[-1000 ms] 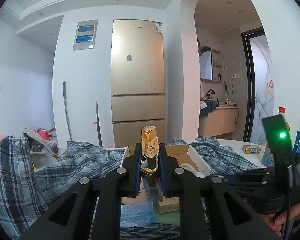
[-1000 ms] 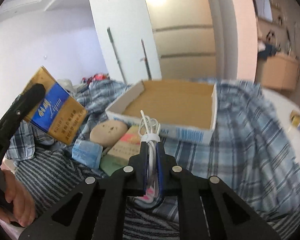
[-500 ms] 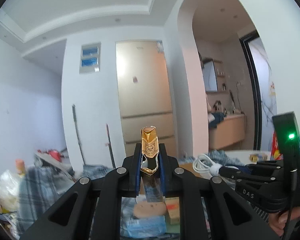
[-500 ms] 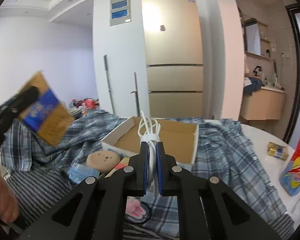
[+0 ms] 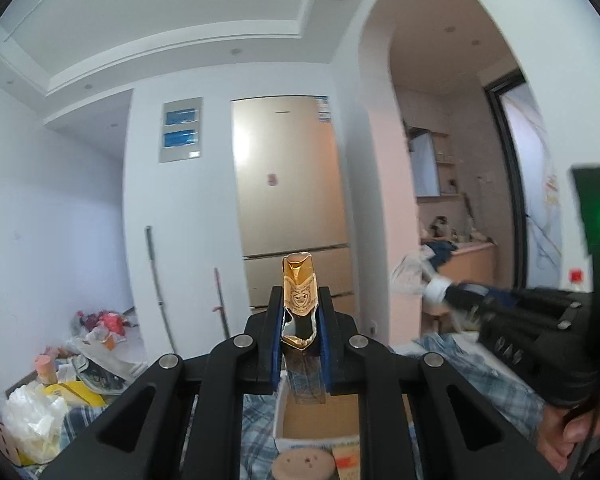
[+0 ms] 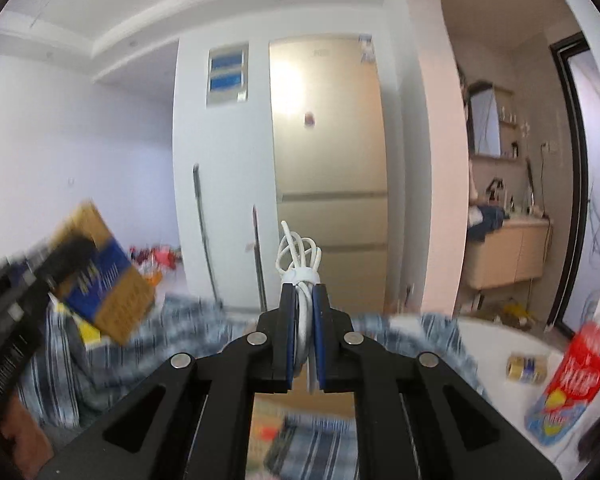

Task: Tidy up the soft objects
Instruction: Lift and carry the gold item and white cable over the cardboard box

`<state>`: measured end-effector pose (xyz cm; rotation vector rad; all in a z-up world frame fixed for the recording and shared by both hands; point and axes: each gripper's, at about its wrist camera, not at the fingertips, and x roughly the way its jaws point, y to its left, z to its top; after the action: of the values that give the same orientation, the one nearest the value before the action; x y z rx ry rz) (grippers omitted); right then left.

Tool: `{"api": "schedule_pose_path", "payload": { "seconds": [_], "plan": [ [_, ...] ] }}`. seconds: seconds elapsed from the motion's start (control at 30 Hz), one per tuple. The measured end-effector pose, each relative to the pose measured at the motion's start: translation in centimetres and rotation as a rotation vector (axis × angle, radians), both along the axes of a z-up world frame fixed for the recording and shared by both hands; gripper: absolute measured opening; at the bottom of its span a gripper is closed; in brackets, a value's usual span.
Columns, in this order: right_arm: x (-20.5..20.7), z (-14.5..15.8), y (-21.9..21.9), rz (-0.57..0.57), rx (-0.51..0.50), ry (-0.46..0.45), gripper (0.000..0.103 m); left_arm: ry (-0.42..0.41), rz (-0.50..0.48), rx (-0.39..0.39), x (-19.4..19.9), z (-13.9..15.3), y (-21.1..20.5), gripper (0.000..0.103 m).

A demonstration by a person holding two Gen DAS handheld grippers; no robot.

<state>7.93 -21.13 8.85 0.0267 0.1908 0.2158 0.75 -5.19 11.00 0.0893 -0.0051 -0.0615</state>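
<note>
White walls [image 5: 60,208], gold fridge [image 5: 292,184], arched doorway [image 5: 452,120]

Held up between the left tongs [image 5: 300,344]: a packet [image 5: 299,296], standing upright, with an open box [image 5: 320,420] lying below on a checked cloth [image 5: 480,376]. Held between the right tongs [image 6: 304,340]: a bundle of cable [image 6: 298,264], with the table [image 6: 484,340] to the right carrying a bottle [image 6: 576,372] and a small pack [image 6: 526,368] just left of it. Far behind, in the middle: a fridge [image 5: 292,208], with two poles [image 5: 156,288] leaning on the wall to its left.
</note>
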Motion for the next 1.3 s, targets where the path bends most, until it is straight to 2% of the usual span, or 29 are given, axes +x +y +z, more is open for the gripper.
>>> {"api": "schedule_pose_path", "payload": {
  "seconds": [0.1,0.2,0.3,0.4,0.57,0.73,0.8,0.93,1.03,1.3],
  "plan": [
    [0.9,3.0,-0.1,-0.021,0.008,-0.055,0.008,-0.027,0.016,-0.009,0.9,2.2,-0.6,0.016],
    [2.4,5.5,-0.5,-0.031,0.039,-0.072,0.008,-0.045,0.014,-0.011,2.0,4.4,-1.2,0.016],
    [3.6,6.6,-1.2,-0.037,0.088,-0.093,0.008,-0.041,0.000,-0.033,3.1,5.9,-1.2,0.016],
    [4.2,5.8,-1.2,-0.048,0.074,-0.108,0.008,-0.025,0.001,-0.045,4.2,6.0,-0.8,0.016],
    [6.4,3.2,-0.7,-0.042,0.054,-0.020,0.008,0.028,0.002,-0.040,6.1,4.6,-0.1,0.016],
    [7.9,1.5,-0.6,-0.044,0.049,0.032,0.008,0.153,0.043,-0.001,9.4,3.0,-0.2,0.016],
    [8.5,0.7,-0.4,-0.039,0.037,0.061,0.008,0.268,0.027,-0.003,12.1,1.6,0.1,0.016],
    [11.4,-1.7,-0.4,-0.003,0.049,0.206,0.008,0.432,0.000,0.021,16.2,-1.3,-0.1,0.016],
    [13.5,-4.1,-0.4,-0.048,0.030,0.311,0.008,0.533,-0.016,0.019,18.8,-3.7,0.1,0.016],
    [16.4,-9.2,0.2,-0.033,-0.006,0.448,0.008,0.712,-0.010,0.016,23.7,-9.9,1.0,0.016]
  ]
}}
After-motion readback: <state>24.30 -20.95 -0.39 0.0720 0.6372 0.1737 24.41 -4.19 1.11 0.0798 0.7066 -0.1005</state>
